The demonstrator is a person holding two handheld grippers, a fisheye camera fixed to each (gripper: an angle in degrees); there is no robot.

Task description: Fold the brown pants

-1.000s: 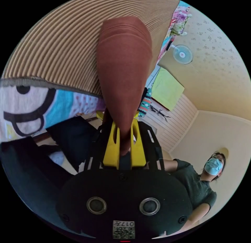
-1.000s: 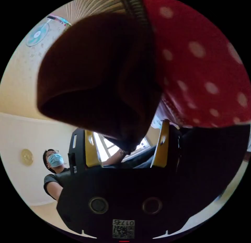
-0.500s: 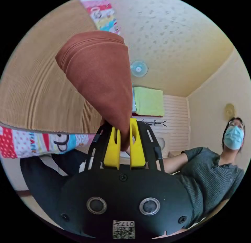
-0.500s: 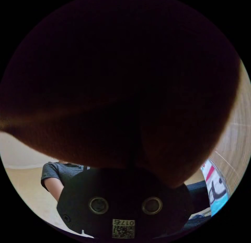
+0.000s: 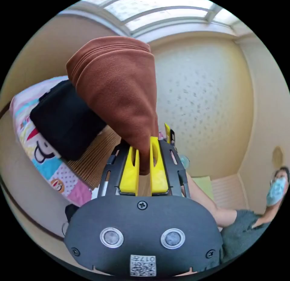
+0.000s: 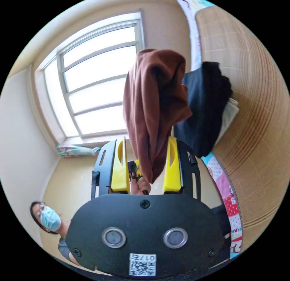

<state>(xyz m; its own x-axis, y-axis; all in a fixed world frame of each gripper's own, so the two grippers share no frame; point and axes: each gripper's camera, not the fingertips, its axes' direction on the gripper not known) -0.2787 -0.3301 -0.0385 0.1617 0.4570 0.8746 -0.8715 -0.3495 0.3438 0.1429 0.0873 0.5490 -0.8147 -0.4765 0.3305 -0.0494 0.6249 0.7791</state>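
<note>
The brown pants (image 5: 116,84) hang bunched in the air in the left gripper view. My left gripper (image 5: 144,148) is shut on their lower end, its yellow jaws pressed together on the cloth. In the right gripper view the brown pants (image 6: 152,109) droop as a crumpled fold between the jaws of my right gripper (image 6: 147,143). Those jaws stand wide apart and open, and the cloth passes loosely between them. A hand (image 6: 141,182) shows low down between the jaws.
A pile of black clothes (image 6: 208,112) lies on a woven mat (image 6: 259,112) over a cartoon-print sheet (image 5: 45,160); a white garment (image 6: 230,115) lies under the pile. A window (image 6: 96,81) is behind. A person in a mask (image 6: 48,219) is close by.
Both cameras have swung round towards the window and ceiling. The brown cloth that covered the right gripper view now hangs clear between its jaws. The left gripper still holds the pants.
</note>
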